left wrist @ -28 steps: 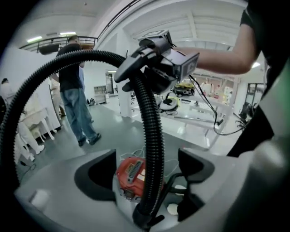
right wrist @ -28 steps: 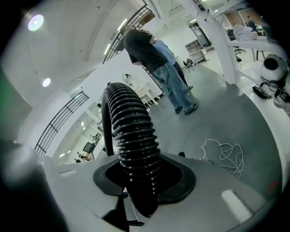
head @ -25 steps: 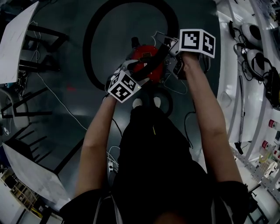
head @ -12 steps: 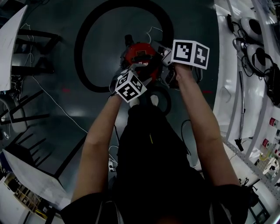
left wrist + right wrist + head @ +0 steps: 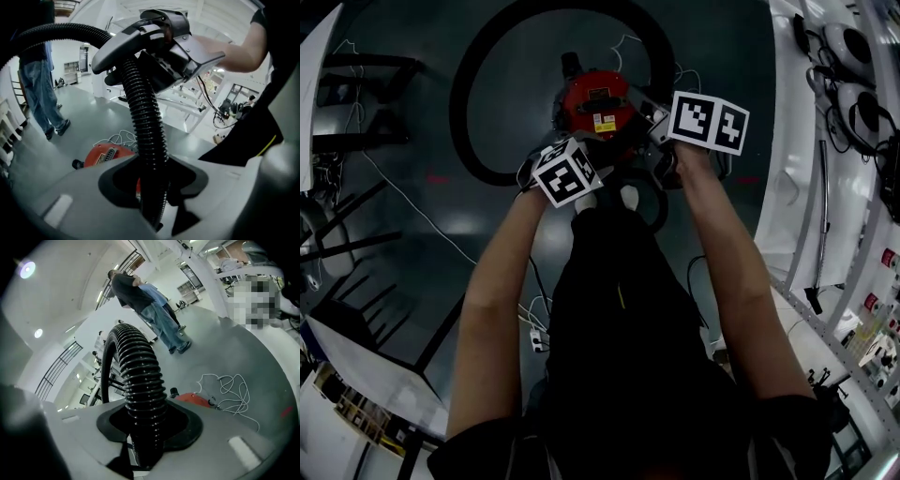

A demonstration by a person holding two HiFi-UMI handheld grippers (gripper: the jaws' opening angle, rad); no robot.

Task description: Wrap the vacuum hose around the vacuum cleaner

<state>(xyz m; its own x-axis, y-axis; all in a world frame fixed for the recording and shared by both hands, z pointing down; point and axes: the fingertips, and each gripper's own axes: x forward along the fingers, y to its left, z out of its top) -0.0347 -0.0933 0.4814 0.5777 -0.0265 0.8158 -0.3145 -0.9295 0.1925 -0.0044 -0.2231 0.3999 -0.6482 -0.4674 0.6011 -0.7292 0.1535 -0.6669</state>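
Note:
The red vacuum cleaner (image 5: 595, 103) stands on the dark floor, inside a wide loop of its black ribbed hose (image 5: 478, 84). Just in front of it, my left gripper (image 5: 592, 145) and right gripper (image 5: 645, 111) both hold a stretch of that hose. In the left gripper view the hose (image 5: 145, 122) runs up between the jaws of the left gripper (image 5: 152, 187) to the right gripper (image 5: 161, 51) above. The left jaws have just been closing and now clamp the hose. The right gripper (image 5: 145, 432) is shut on the hose (image 5: 138, 376), with the vacuum (image 5: 197, 399) beyond.
A white cord (image 5: 229, 390) lies coiled beside the vacuum. Two people (image 5: 150, 305) stand further off on the floor. White workbenches (image 5: 825, 187) line the right side, dark frames (image 5: 356, 94) the left. A thin white cable (image 5: 403, 202) trails across the floor.
Both grippers have sunk with the hose toward the red vacuum and now sit lower and closer to it. The left gripper has tipped further downward.

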